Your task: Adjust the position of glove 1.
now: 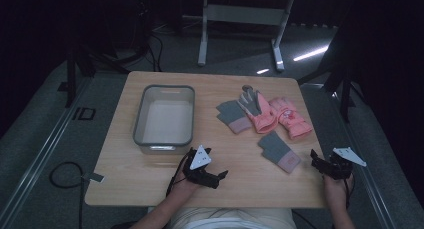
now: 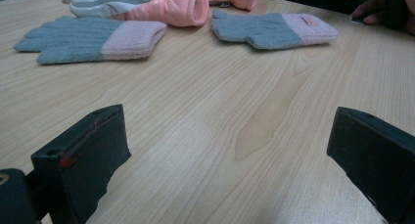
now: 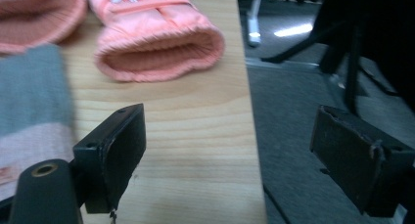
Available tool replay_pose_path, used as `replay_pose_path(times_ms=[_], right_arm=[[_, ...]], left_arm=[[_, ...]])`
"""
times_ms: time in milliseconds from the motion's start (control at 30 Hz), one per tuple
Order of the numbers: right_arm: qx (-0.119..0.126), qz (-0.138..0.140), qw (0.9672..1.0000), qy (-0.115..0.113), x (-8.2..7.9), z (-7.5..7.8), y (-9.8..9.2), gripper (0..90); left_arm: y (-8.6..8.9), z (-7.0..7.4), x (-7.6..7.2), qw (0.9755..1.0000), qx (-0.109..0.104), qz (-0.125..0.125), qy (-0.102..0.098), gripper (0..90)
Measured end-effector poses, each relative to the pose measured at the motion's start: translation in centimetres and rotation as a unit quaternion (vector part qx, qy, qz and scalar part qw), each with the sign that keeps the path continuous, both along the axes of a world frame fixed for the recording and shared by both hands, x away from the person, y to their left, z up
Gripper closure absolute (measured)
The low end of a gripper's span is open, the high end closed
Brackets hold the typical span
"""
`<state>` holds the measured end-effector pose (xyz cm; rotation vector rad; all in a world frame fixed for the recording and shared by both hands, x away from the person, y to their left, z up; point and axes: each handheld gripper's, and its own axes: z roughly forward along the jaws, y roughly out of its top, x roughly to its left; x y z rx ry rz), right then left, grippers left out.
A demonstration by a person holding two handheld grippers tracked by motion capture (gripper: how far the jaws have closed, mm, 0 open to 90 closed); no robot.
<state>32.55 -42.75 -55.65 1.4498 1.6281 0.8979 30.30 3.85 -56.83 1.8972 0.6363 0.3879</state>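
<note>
Claws (image 2: 227, 155) (image 3: 244, 160) gape wide (both empty), above table (image 2: 205, 116).

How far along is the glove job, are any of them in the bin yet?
Nothing looks done: the grey bin holds no gloves. Two grey gloves and two pink gloves lie on the table. Nothing is in hand; the left gripper and right gripper are open, holding nothing. All four gloves are probably left to move.

gloves (image 1: 265, 121) on table (image 1: 150, 179), right of bin (image 1: 164, 117)
</note>
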Motion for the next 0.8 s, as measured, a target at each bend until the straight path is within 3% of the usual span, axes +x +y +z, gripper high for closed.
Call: replay_pose_path(times_ms=[233,600,800], right_arm=[[-0.032,0.002,0.9994,0.01,0.16,-0.09,0.7,13.0],[-0.028,0.006,0.9995,0.009,0.15,-0.08,0.65,13.1],[-0.006,0.009,0.9998,0.014,0.18,0.15,0.52,12.6]], left_arm=[[0.0,0.0,-0.1,1.0,0.001,-0.002,-0.001,1.2],[0.01,0.01,-0.05,1.0,0.0,-0.001,0.001,1.2],[0.02,0.01,-0.06,1.0,0.001,0.0,0.001,1.2]])
